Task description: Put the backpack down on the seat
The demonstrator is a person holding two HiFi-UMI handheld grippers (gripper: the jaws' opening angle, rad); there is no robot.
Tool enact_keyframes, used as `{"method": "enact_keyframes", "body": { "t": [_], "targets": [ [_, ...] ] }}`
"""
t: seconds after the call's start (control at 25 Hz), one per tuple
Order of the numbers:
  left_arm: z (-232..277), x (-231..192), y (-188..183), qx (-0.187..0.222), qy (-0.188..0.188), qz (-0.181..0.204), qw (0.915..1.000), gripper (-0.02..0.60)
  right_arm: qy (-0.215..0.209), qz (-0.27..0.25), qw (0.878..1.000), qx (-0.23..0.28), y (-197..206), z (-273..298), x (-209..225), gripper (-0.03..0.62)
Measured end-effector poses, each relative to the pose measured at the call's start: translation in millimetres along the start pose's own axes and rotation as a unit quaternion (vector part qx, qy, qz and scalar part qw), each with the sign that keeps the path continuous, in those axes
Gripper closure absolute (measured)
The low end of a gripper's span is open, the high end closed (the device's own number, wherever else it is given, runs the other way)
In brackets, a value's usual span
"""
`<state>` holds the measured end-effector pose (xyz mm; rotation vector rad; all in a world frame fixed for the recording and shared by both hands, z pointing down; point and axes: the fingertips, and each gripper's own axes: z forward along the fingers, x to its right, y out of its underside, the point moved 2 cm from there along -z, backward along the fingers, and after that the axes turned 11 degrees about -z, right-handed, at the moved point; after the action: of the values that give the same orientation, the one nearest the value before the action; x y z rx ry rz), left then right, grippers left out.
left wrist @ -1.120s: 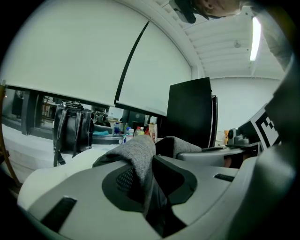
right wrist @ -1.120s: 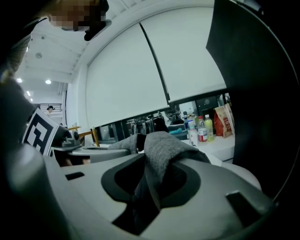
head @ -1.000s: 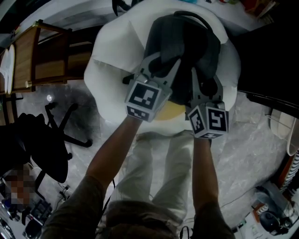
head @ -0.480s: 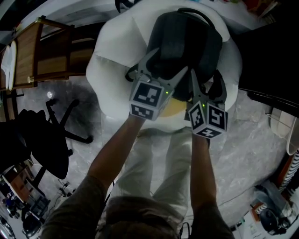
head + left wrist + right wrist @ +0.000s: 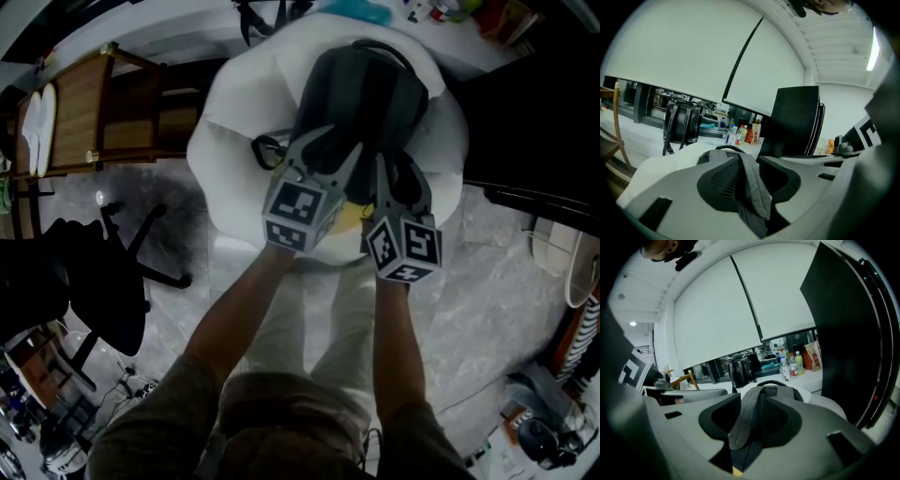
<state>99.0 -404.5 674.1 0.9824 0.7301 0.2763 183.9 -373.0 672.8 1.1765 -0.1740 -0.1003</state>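
A dark grey backpack (image 5: 366, 89) lies on a round white cushioned seat (image 5: 234, 150). My left gripper (image 5: 328, 155) sits over the pack's near edge. One grey shoulder strap (image 5: 751, 180) runs loosely between its jaws, which are closing, with a dark gap beside the strap. My right gripper (image 5: 398, 178) is just to the right of it, also closing. The other strap (image 5: 744, 420) hangs between its jaws with room on one side. Past the jaws, the pack's top (image 5: 778, 392) shows in the right gripper view.
A wooden chair (image 5: 89, 112) stands left of the seat and a black office chair (image 5: 84, 281) nearer left. Behind the seat, a counter holds a black bag (image 5: 682, 123) and bottles (image 5: 736, 134). A black panel (image 5: 794, 122) rises at right. My legs stand before the seat.
Both grippers held the straps a second ago, spread wide, and now stand narrower around them. The backpack has settled lower onto the seat.
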Motion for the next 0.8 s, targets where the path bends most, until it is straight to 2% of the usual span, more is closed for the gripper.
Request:
{"method": "enact_keyframes", "body": {
  "t": [0.08, 0.12, 0.24, 0.4, 0.6, 0.8],
  "targets": [
    [-11, 11, -11, 0.001, 0.000, -0.007, 1.0000, 0.528, -0.004, 0.001, 1.000, -0.001, -13, -10, -8, 0.521],
    [-17, 16, -17, -0.001, -0.004, -0.011, 0.9999, 0.577, -0.006, 0.004, 1.000, -0.005, -19, -15, -12, 0.591],
    [-35, 29, -29, -0.020, -0.019, -0.035, 0.9990, 0.581, -0.023, 0.019, 0.999, -0.014, -37, -32, -26, 0.589],
    [-66, 50, -52, -0.037, -0.038, -0.039, 0.9978, 0.581, -0.032, 0.041, 0.998, -0.022, -63, -62, -40, 0.589],
    [-115, 83, -96, -0.040, -0.032, -0.062, 0.9968, 0.581, -0.041, 0.066, 0.997, -0.026, -107, -107, -60, 0.589],
    [-150, 112, -129, -0.044, -0.030, -0.076, 0.9957, 0.581, -0.075, 0.070, 0.994, -0.025, -151, -141, -77, 0.589]
  ]
}}
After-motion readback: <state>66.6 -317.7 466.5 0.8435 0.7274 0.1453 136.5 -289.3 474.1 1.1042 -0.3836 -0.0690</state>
